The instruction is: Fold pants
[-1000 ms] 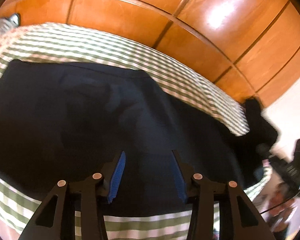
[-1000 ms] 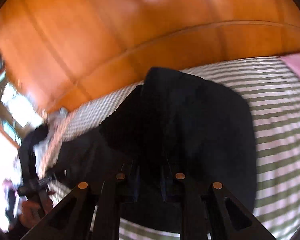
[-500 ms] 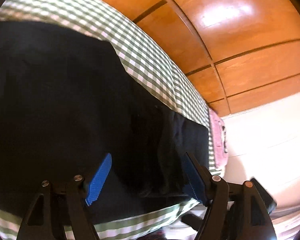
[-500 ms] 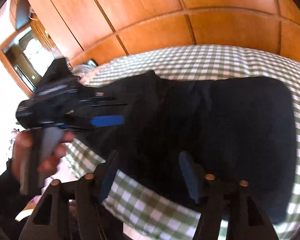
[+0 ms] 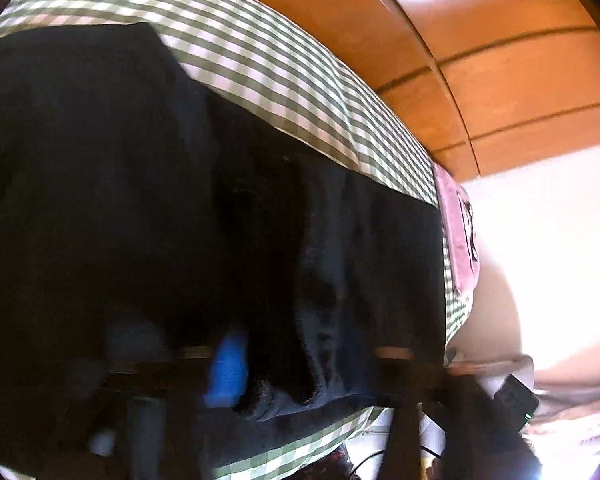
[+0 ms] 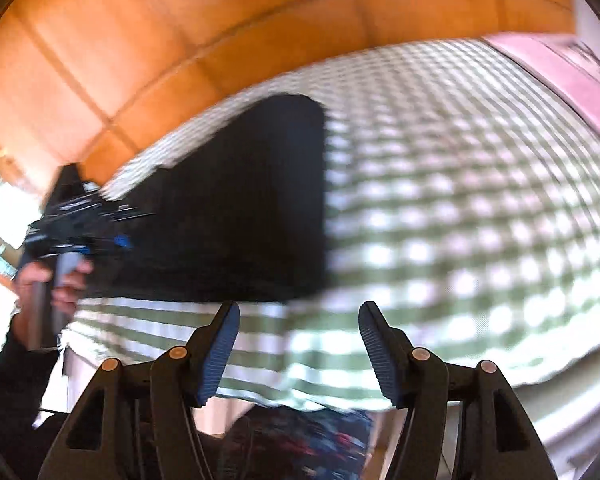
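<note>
Wood-panelled wall [image 6: 148, 40] behind, one green-checked bedspread [image 6: 460, 200] below. Two grippers: left gripper [image 5: 300, 364] closing, blurred, folds of the one pair of dark pants [image 5: 140, 180] between its jaws, grip unclear; right gripper [image 6: 298, 344] released over bare check. Earlier clenched in cloth. Pink cloth [image 5: 460, 232] cut off.

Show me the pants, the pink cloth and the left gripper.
pants [image 6: 260, 200]: right wrist view, middle of the dark fabric.
pink cloth [image 5: 458, 232]: left wrist view, its flat top.
left gripper [image 6: 118, 240]: right wrist view, between its fingertips.
</note>
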The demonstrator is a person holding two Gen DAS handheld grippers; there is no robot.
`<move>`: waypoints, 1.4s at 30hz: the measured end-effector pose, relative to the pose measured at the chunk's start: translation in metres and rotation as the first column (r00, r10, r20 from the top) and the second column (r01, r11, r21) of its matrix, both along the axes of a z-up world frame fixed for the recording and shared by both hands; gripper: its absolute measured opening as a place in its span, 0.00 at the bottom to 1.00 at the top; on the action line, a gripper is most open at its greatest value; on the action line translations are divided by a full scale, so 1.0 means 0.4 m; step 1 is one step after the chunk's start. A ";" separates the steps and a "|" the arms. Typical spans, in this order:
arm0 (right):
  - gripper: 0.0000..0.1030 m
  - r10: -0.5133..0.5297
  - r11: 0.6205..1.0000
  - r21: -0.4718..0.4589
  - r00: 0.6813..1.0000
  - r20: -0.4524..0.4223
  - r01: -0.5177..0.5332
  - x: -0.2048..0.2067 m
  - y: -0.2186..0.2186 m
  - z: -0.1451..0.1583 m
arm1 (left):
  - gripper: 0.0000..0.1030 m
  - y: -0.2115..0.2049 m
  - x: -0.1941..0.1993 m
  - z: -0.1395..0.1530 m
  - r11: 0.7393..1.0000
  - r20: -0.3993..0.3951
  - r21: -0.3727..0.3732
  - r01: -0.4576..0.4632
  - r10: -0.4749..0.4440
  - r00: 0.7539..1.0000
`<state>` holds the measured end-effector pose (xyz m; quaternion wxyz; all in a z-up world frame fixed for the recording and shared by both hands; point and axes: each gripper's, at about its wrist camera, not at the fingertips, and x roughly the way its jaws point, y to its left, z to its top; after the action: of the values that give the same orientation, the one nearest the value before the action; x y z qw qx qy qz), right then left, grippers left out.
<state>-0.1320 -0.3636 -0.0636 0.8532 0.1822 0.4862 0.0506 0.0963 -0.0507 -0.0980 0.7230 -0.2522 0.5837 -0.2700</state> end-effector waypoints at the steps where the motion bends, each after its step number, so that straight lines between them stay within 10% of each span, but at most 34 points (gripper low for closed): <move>1: 0.60 -0.028 0.999 -0.018 1.000 -0.011 0.027 -0.004 -0.004 -0.017 | 0.19 -0.003 0.000 0.004 1.000 0.015 0.006 0.000 0.000 1.000; 10: 0.46 -0.072 0.995 -0.067 0.997 0.037 0.074 0.067 0.043 -0.037 | 0.16 0.022 -0.042 0.148 0.988 0.217 -0.147 0.041 -0.008 0.976; 12: 0.27 -0.102 0.992 -0.069 0.993 0.059 0.106 0.081 0.048 -0.035 | 0.15 0.037 -0.056 0.163 0.991 0.251 -0.129 0.034 -0.001 0.968; 18: 0.25 -0.027 0.997 -0.076 1.000 0.000 0.027 0.109 0.068 -0.067 | 0.15 0.106 -0.049 0.036 0.999 0.140 0.049 -0.009 0.002 0.990; 27: 0.64 0.023 0.996 0.083 1.000 -0.015 -0.022 0.099 -0.043 0.016 | 0.32 0.178 -0.079 0.026 0.999 0.152 -0.039 -0.007 0.013 0.988; 33: 0.66 -0.098 0.930 0.358 0.995 0.032 0.080 0.248 -0.093 0.004 | 0.43 0.232 -0.047 0.042 0.983 0.129 -0.172 -0.067 0.090 0.988; 42: 0.66 -0.114 0.887 0.443 0.991 -0.065 0.131 0.452 -0.088 -0.072 | 0.44 0.171 0.047 0.005 0.989 0.087 -0.133 -0.070 0.082 0.993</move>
<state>0.0489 -0.3990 -0.0925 0.7811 0.4040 0.4649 0.1033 0.1152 0.0178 -0.0961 0.7411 -0.3079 0.5210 -0.2910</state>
